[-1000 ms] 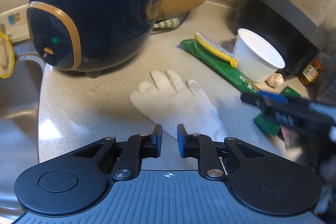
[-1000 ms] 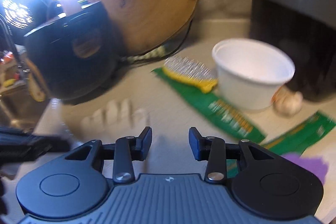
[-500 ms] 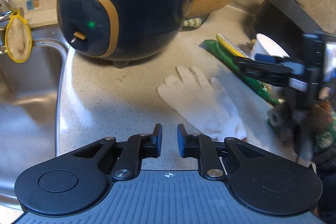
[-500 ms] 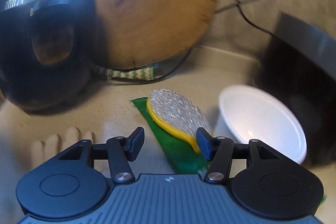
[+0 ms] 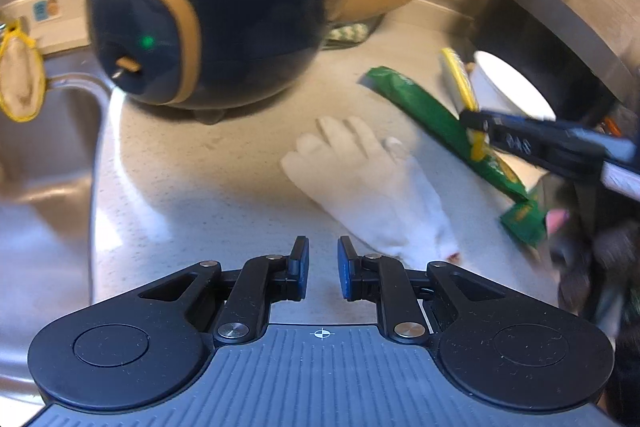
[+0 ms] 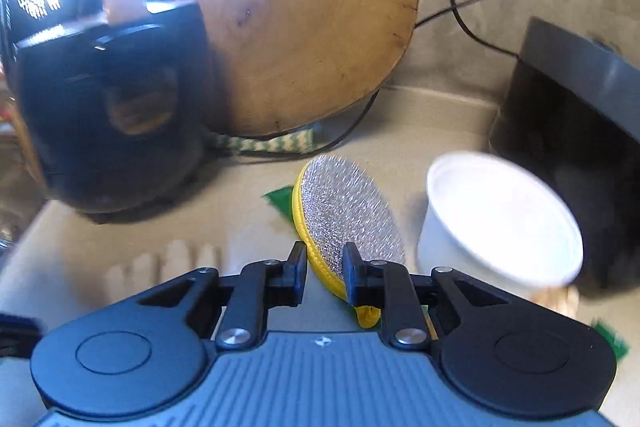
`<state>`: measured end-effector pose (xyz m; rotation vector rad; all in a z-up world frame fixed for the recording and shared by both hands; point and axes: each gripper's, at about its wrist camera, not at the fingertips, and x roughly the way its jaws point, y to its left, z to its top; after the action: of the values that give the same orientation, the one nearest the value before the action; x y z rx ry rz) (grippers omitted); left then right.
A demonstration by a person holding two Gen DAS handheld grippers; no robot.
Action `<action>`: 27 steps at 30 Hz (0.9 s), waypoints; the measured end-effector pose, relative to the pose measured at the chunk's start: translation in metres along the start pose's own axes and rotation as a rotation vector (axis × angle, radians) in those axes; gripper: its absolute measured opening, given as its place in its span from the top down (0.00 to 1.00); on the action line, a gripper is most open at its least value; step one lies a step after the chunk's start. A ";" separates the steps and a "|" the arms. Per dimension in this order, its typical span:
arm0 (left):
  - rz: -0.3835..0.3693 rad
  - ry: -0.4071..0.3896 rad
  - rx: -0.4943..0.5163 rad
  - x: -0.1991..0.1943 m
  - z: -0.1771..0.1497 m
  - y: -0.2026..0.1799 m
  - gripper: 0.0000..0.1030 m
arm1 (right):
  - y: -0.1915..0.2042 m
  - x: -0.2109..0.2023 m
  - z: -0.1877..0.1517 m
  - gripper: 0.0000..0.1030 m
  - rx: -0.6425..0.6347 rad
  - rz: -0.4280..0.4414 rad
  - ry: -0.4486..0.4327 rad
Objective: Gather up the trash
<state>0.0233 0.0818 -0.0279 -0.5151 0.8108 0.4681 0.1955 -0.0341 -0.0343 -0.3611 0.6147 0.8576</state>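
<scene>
While the left gripper point(image 5: 322, 269) hovers low over a pale speckled countertop point(image 5: 192, 187) with its blue-padded jaws a narrow gap apart and nothing between them, the right gripper point(image 6: 325, 269) has its jaws closed on the lower edge of a round scouring pad point(image 6: 346, 217) — a silvery mesh disc with a yellow rim, tilted up on its edge. From the left wrist view, that pad appears as a thin yellow sliver at the right gripper's tip, just beside a white plastic cup point(image 5: 508, 89) and above a long green wrapper point(image 5: 436, 117) that lies diagonally on the counter. A second, smaller green wrapper piece point(image 5: 522, 223) lies near the first one's lower end. A white glove point(image 5: 368, 183) lies flat on the counter between the left gripper and the green wrapper, its fingers pointing away from the camera. Behind the glove stands a dark rice cooker point(image 5: 216, 15) with a gold-trimmed panel and a small green light. A round wooden board point(image 6: 304, 27) leans against the wall behind the cooker, with a zigzag-patterned cloth point(image 6: 264, 143) at its foot. A dark box-shaped appliance point(image 6: 576, 131) stands just behind the white cup — both blurred. A steel sink point(image 5: 44, 155) lies at the far left of the counter.
</scene>
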 end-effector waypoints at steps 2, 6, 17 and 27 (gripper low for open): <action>-0.022 0.005 0.020 0.002 0.001 -0.007 0.83 | -0.003 -0.015 -0.011 0.83 0.053 0.064 0.023; -0.066 0.014 0.064 0.007 0.004 -0.020 0.82 | 0.000 -0.036 -0.039 0.83 0.110 0.121 0.080; -0.253 -0.012 0.045 0.016 0.027 -0.032 0.83 | 0.000 -0.083 -0.086 0.77 0.171 0.044 0.114; -0.154 -0.009 0.046 0.026 0.036 -0.024 0.83 | -0.007 -0.089 -0.085 0.40 0.235 -0.001 0.066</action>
<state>0.0729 0.0897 -0.0212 -0.5281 0.7657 0.3091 0.1272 -0.1357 -0.0430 -0.1770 0.7686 0.7654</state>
